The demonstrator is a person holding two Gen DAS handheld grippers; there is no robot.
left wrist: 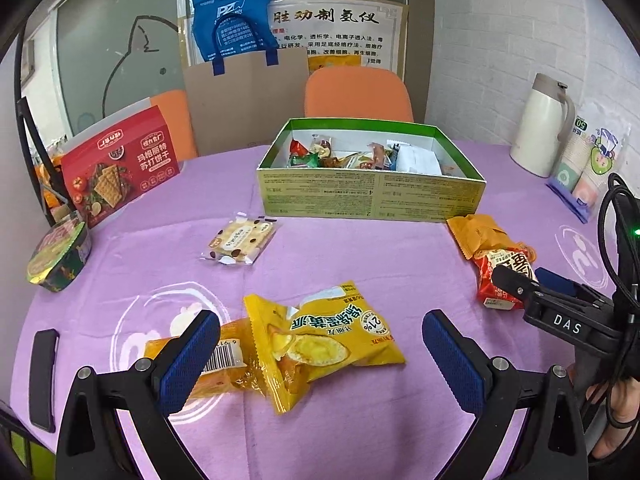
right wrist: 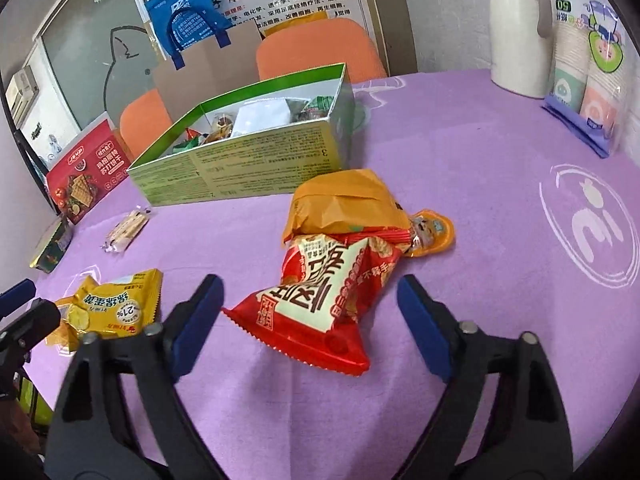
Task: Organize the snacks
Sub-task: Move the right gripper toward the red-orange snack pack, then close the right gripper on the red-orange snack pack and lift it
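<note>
A green open box (left wrist: 372, 192) holding several wrapped snacks stands at the back of the purple table; it also shows in the right wrist view (right wrist: 240, 168). My left gripper (left wrist: 320, 356) is open around a yellow egg-tart packet (left wrist: 328, 336) that lies over an orange packet (left wrist: 224, 364). My right gripper (right wrist: 310, 320) is open around a red snack packet (right wrist: 324, 292), with an orange packet (right wrist: 344, 204) just behind it. A clear cracker pack (left wrist: 240, 240) lies in front of the box.
A red cracker box (left wrist: 120, 168) and a round green tin (left wrist: 60, 256) stand at the left. A white thermos (left wrist: 540, 124) and a pack of paper cups (left wrist: 588, 164) stand at the right. A black phone (left wrist: 42, 380) lies at the near left. Orange chairs stand behind.
</note>
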